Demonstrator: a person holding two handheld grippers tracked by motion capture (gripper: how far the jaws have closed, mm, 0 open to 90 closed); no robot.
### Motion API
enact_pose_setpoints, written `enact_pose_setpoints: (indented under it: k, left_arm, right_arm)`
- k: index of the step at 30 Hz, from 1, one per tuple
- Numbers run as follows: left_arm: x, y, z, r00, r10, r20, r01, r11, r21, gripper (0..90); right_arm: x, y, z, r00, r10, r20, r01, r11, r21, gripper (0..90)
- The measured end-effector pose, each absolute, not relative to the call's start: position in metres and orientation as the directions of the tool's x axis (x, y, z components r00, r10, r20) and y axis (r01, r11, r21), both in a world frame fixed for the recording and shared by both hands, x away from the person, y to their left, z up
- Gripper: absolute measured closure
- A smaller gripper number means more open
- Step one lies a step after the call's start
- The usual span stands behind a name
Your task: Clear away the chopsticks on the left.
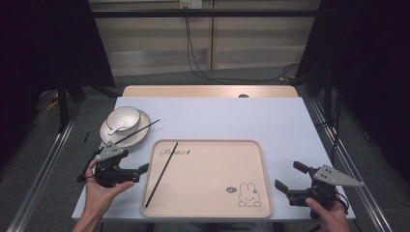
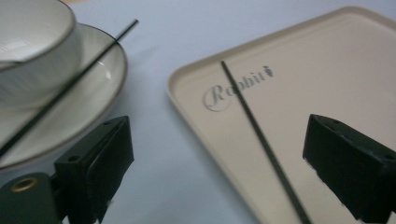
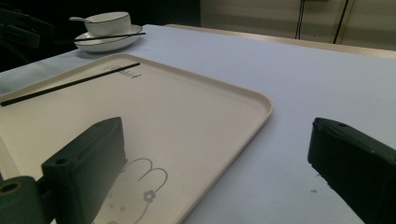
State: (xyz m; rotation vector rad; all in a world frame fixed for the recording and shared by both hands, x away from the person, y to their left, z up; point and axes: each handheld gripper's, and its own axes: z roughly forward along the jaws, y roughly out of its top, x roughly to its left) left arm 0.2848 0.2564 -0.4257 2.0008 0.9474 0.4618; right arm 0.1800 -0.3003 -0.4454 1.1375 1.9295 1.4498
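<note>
A beige tray point(image 1: 212, 143) with a rabbit drawing lies on the pale table near the front. One black chopstick point(image 1: 162, 174) lies slantwise on its left part. A second black chopstick point(image 1: 138, 131) rests across a white plate point(image 1: 107, 136) at the back left, which carries a white bowl point(image 1: 123, 117) with a spoon point(image 1: 115, 129). My left gripper point(image 1: 138, 175) is open just left of the tray, with its jaws on either side of the tray's chopstick point(image 2: 254, 126) and tray rim point(image 2: 170, 86). My right gripper point(image 1: 289, 176) is open and empty at the tray's right edge point(image 3: 261, 100).
The table's front edge runs just below the tray point(image 1: 208, 216). A wide stretch of bare tablecloth point(image 1: 241, 116) lies behind and right of the tray. Metal rails point(image 1: 43, 169) flank the table, and cables point(image 1: 203, 72) lie on the floor beyond.
</note>
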Motion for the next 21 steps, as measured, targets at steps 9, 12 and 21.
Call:
enact_pose_setpoints:
  k: [9, 12, 21]
  left_arm:
    - [0.303, 0.280, -0.414, 0.729, 0.682, -0.061, 0.400, -0.351, 0.847, 2.5]
    - [0.310, 0.293, -0.414, 0.724, 0.686, -0.078, 0.409, -0.336, 0.849, 3.0]
    - [0.321, 0.315, -0.429, 0.724, 0.689, -0.026, 0.388, -0.376, 0.842, 6.3]
  right_arm:
    - [0.180, -0.301, -0.445, -0.548, 0.830, 0.100, 0.329, 0.104, 0.939, 3.6]
    - [0.180, -0.301, -0.445, -0.547, 0.831, 0.101, 0.329, 0.102, 0.939, 3.7]
    - [0.180, -0.301, -0.446, -0.547, 0.831, 0.105, 0.334, 0.101, 0.937, 3.7]
